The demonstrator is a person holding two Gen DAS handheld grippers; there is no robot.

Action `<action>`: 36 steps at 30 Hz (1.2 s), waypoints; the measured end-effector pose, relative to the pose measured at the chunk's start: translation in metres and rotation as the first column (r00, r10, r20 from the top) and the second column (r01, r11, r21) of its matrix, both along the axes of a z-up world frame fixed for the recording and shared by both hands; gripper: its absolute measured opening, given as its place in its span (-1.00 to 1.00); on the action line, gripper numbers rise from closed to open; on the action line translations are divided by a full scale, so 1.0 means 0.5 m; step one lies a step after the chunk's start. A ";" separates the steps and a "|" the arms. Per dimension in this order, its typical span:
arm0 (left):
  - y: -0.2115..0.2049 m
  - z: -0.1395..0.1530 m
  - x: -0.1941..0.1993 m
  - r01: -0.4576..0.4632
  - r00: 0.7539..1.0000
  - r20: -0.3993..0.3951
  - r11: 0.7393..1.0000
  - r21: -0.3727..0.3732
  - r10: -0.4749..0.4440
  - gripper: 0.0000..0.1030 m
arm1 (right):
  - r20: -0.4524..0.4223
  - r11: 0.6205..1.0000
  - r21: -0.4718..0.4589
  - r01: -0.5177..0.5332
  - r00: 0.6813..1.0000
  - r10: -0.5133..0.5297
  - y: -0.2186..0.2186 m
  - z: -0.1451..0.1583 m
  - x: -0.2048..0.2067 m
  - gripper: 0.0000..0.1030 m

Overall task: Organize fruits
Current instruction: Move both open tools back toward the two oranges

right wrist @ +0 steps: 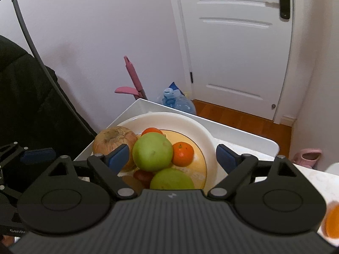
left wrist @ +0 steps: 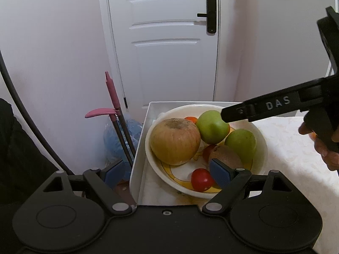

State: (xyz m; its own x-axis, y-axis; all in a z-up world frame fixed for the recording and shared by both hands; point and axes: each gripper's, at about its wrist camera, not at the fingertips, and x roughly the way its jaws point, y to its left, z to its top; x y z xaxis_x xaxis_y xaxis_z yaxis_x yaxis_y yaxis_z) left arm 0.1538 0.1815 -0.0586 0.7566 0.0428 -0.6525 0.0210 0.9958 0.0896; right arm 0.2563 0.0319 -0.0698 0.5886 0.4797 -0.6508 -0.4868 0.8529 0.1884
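Note:
A white bowl [left wrist: 259, 139] with a yellow pattern sits in a white tray [left wrist: 137, 148]. It holds a large brownish fruit [left wrist: 174, 140], two green apples [left wrist: 211, 130] [left wrist: 241, 144], a kiwi [left wrist: 225, 156], a tomato [left wrist: 201, 180] and an orange [left wrist: 190, 119]. My left gripper [left wrist: 167, 173] is open at the bowl's near edge, one pad outside the tray wall and the other by the kiwi. My right gripper [right wrist: 172, 157] is open above the bowl [right wrist: 203, 133], with the upper green apple [right wrist: 152, 151] and a tangerine [right wrist: 182, 150] lying between its pads, neither of them gripped.
A cream tablecloth [left wrist: 292, 148] lies right of the tray. Another orange fruit [right wrist: 332, 222] lies on the table at the far right. Beyond the tray stand a pink-handled broom [left wrist: 112, 93], a blue water bottle [right wrist: 180, 103] and a white door [left wrist: 169, 42]. Dark cloth [right wrist: 31, 105] hangs at the left.

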 end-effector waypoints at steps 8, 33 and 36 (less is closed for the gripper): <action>-0.017 0.032 -0.015 0.021 0.999 0.034 1.000 0.001 -0.021 0.75 | 0.026 0.998 -0.007 0.057 0.998 -0.057 -0.030 0.049 -0.048 1.00; -0.207 0.108 -0.108 0.104 0.987 0.117 0.994 0.037 -0.108 0.77 | 0.087 0.937 -0.041 0.346 0.936 -0.342 -0.384 0.123 -0.274 1.00; -0.254 0.105 -0.120 0.105 0.988 0.113 0.994 0.031 -0.108 0.80 | 0.091 0.933 -0.052 0.355 0.932 -0.350 -0.438 0.120 -0.288 1.00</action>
State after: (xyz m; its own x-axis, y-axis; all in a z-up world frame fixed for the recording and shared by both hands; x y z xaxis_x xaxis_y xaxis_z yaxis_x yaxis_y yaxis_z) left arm 0.0940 0.0543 -0.0061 0.8274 -0.0271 -0.5610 0.1153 0.9858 0.1223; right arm 0.1125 -0.1870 -0.0097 0.7624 0.1890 -0.6188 -0.1633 0.9816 0.0987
